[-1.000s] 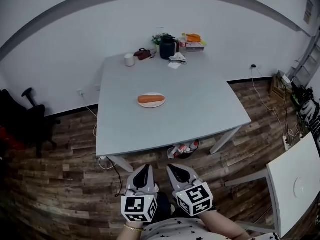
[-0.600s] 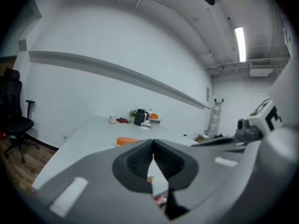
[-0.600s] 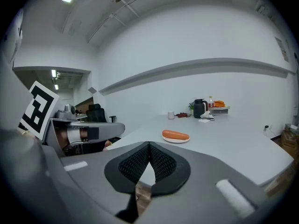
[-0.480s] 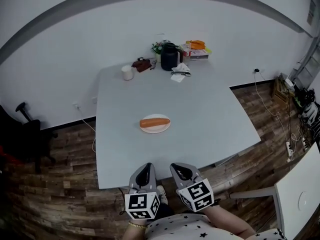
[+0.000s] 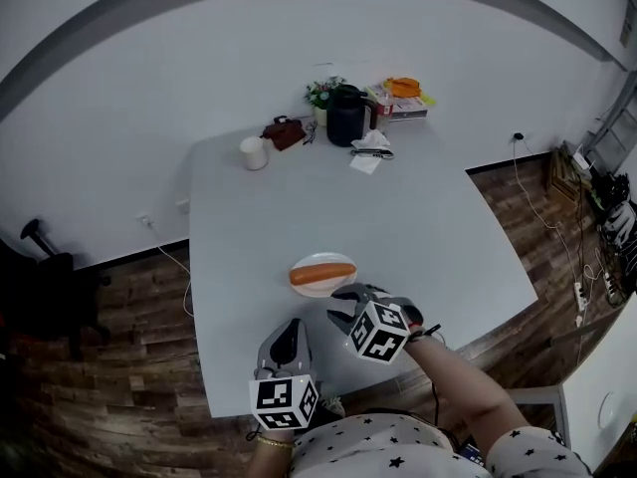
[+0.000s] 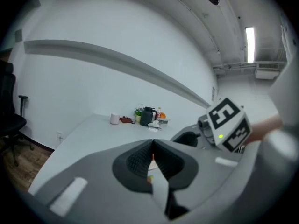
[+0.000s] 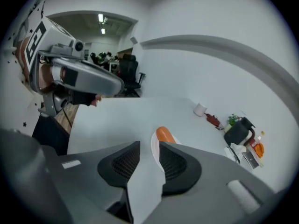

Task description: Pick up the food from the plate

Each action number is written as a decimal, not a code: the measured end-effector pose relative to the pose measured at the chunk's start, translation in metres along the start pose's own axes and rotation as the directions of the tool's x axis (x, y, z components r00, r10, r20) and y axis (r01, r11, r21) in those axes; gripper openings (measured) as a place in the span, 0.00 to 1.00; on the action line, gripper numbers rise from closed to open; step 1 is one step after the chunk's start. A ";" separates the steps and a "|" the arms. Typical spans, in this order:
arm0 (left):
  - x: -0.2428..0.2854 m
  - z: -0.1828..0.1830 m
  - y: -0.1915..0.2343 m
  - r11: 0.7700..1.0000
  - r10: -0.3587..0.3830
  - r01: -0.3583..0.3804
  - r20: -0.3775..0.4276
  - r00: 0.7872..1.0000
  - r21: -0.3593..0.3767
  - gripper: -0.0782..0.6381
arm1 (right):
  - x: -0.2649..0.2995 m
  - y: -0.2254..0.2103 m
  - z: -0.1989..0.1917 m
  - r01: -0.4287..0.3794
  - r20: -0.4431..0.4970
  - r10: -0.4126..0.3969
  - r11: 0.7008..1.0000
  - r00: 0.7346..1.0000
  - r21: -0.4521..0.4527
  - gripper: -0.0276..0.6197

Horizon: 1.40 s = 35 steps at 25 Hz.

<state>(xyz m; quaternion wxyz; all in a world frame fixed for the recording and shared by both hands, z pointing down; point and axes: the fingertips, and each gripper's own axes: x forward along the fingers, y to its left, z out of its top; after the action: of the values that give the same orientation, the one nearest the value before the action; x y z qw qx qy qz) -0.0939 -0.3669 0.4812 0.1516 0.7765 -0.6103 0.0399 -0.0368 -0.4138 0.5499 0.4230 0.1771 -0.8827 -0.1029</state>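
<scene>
An orange sausage (image 5: 322,272) lies across a small white plate (image 5: 317,289) near the front of the grey table (image 5: 418,227). My right gripper (image 5: 348,297) hovers just in front of the plate, tips pointing at it. Its jaws are opening, with nothing between them. In the right gripper view the sausage (image 7: 164,134) and the plate (image 7: 153,148) show through the gap of the right gripper (image 7: 149,147). My left gripper (image 5: 287,329) hangs lower at the table's front edge, shut and empty. In the left gripper view the left gripper (image 6: 153,143) has its jaws meeting.
At the table's far end stand a white cup (image 5: 254,152), a brown pouch (image 5: 285,131), a black kettle (image 5: 346,116), crumpled tissues (image 5: 370,147) and books with orange items (image 5: 403,93). A dark chair (image 5: 40,267) stands on the wooden floor to the left.
The view has come closer to the table. My right gripper has moved forward over the table edge to the plate and its jaws have parted. The left gripper has stayed low.
</scene>
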 end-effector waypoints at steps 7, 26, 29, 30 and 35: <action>0.031 0.001 0.021 1.000 -0.019 0.019 -0.035 0.999 -0.007 0.12 | 0.085 -0.047 -0.018 -0.188 -0.215 0.160 0.975 0.963 -0.120 0.36; 0.050 -0.004 0.042 0.999 -0.032 0.029 -0.066 0.997 -0.042 0.12 | 0.143 -0.059 -0.041 -0.351 -0.376 0.263 0.917 0.889 -0.188 0.37; 0.047 -0.003 0.041 0.999 -0.032 0.030 -0.057 0.998 -0.043 0.12 | 0.131 -0.060 -0.033 -0.299 -0.306 0.244 0.942 0.920 -0.151 0.37; 0.047 -0.003 0.042 0.999 -0.031 0.028 -0.055 0.998 -0.042 0.12 | 0.125 -0.062 -0.028 -0.273 -0.271 0.231 0.954 0.934 -0.127 0.37; 0.046 0.003 0.041 0.999 -0.031 0.030 -0.035 0.999 -0.034 0.12 | 0.086 -0.068 0.005 -0.113 -0.011 0.115 0.989 0.993 0.098 0.37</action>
<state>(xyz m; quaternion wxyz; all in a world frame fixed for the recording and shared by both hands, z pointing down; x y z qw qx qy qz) -0.1223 -0.4198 0.4979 0.1760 0.7823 -0.5961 0.0411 -0.0752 -0.5099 0.5848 0.4264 0.1475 -0.8918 -0.0340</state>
